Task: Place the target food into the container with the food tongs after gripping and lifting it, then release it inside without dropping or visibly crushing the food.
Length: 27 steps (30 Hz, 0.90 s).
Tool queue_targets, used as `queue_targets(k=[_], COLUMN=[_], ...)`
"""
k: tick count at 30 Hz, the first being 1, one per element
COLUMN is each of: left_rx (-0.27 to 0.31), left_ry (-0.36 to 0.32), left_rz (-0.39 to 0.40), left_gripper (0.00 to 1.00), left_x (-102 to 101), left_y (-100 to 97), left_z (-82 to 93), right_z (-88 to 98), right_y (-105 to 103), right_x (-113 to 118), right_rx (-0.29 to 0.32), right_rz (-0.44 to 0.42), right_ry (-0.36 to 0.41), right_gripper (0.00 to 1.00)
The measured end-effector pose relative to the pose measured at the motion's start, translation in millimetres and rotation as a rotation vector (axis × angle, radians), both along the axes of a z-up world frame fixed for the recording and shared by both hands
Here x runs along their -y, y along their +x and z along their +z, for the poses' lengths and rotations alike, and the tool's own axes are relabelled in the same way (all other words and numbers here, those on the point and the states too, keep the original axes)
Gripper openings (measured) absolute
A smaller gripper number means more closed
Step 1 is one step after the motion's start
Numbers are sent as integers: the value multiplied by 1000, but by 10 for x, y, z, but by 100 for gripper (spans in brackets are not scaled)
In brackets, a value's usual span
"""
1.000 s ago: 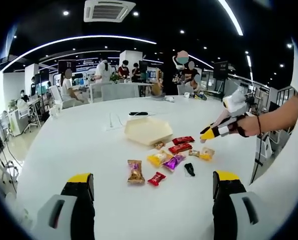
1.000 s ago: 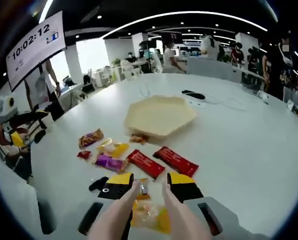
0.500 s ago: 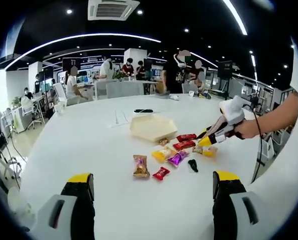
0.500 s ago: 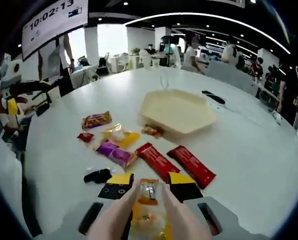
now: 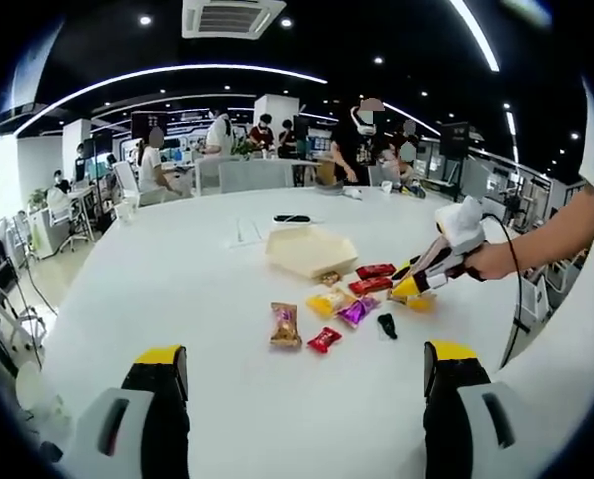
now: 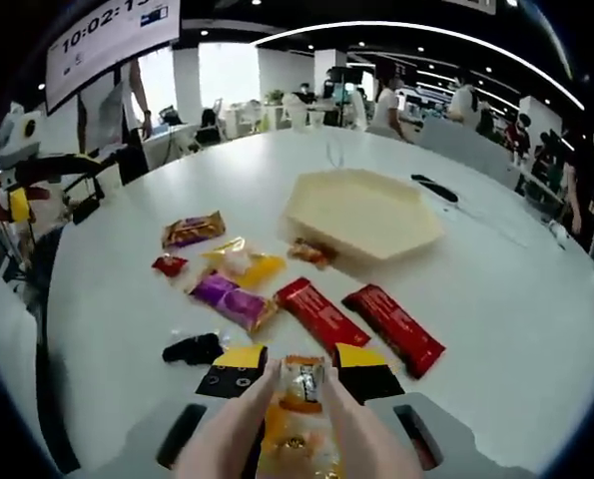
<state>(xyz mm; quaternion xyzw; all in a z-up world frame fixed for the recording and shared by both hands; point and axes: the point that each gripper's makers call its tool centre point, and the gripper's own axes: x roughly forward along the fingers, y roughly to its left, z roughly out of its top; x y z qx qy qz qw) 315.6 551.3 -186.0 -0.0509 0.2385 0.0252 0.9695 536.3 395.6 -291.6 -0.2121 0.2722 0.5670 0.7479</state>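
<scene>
We are in a big bright office with people at desks far off. In front of us is a wide white table (image 6: 536,329).

On the table sits a pale six-sided tray (image 6: 361,212). That is where the food should go. Just before its near edge lie small packets: two red bars (image 6: 321,313), a purple packet (image 6: 229,300), a yellow packet (image 6: 245,264) and a few more.

Our right gripper (image 6: 299,374) works pink food tongs (image 6: 356,444), and the tongs are squeezed together on an orange snack packet (image 6: 298,383). It looks lifted off the table. The packet's long side points straight ahead, toward the tray.

The tray lies ahead of the tongs and a bit to the right, past the red bars. We think the next move is to carry the packet over them.

Our left gripper (image 5: 306,371) is far back from the snacks, with its jaws wide apart and nothing in them. The right one is much nearer.
</scene>
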Motion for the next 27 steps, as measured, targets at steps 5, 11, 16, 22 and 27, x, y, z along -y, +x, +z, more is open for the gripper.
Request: queue_targets(k=[5, 11, 16, 22, 27], left_rx=[-1, 2, 4, 2, 1], left_ry=[-7, -11, -13, -13, -15], left_rz=[8, 13, 12, 10, 12], left_gripper=[99, 98, 98, 97, 97], left_x=[-10, -22, -25, -26, -28], left_y=[-23, -25, -8, -6, -14], left_z=[-3, 5, 13, 11, 10], right_z=[-22, -40, -26, -25, -34], right_y=[2, 49, 53, 90, 114], right_x=[-5, -1, 3, 12, 11], right_rx=[-15, -31, -50, -87, -95], right_rz=[-6, -20, -44, -102, -125], right_ry=[-1, 2, 5, 7, -8], right_gripper=[25, 24, 22, 19, 17])
